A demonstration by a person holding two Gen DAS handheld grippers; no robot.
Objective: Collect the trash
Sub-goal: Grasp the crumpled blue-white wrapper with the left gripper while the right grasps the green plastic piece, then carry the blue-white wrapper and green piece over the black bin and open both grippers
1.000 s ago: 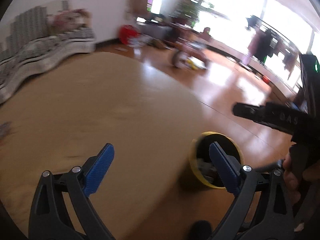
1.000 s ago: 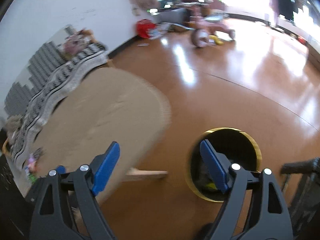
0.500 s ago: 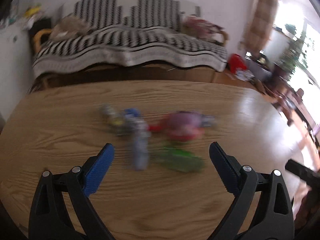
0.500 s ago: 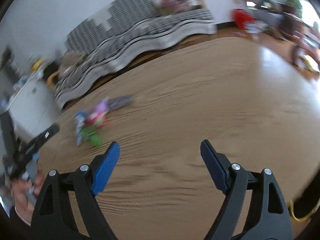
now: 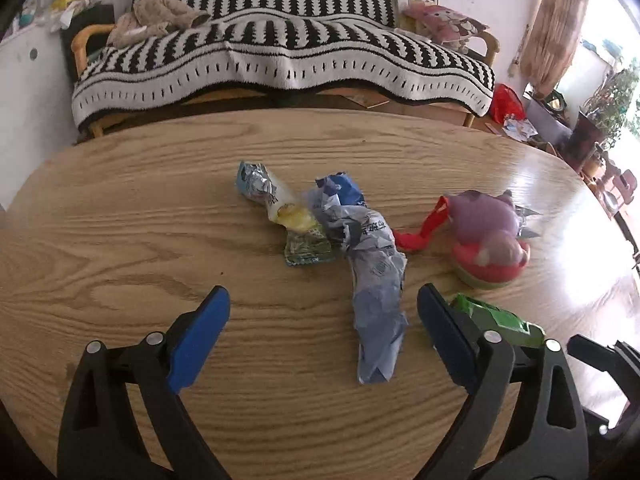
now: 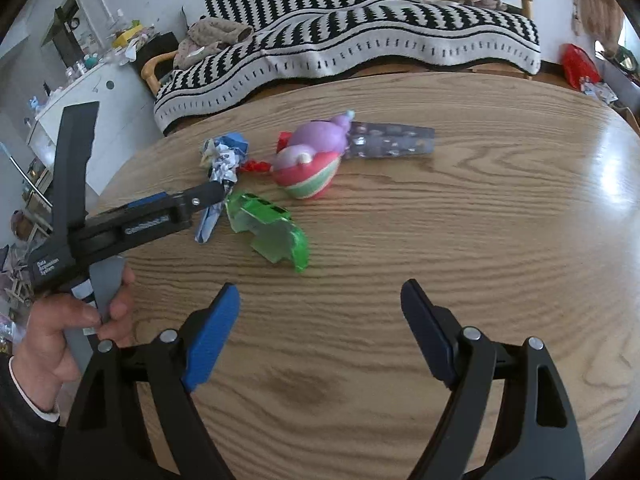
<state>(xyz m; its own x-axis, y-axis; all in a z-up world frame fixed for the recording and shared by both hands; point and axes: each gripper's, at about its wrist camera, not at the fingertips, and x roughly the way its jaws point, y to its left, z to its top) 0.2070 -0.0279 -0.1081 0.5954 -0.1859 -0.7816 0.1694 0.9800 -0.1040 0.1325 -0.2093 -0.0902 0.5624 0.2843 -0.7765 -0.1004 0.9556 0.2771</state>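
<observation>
On the oak-grain table (image 5: 120, 240), a foil wrapper (image 5: 256, 184) lies leftmost, then a crumpled blue-grey wrapper (image 5: 374, 280) between the closing, untouching jaws of the left gripper (image 5: 322, 332). A green wrapper (image 5: 500, 320) is half hidden (finger in front). The right gripper (image 6: 320, 328) gapes empty.

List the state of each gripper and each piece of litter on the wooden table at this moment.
Left gripper: jaws closing, nothing gripped, blue-grey wrapper between the fingers.
Right gripper: open, empty, over bare table.
Crumpled blue-grey plastic wrapper: lying flat, untouched.
Silver-and-yellow foil wrapper: crumpled, lying against the blue-grey one.
Green plastic packet: torn open, lying loose.
Purple-and-red round toy: resting tilted on the table.
</observation>
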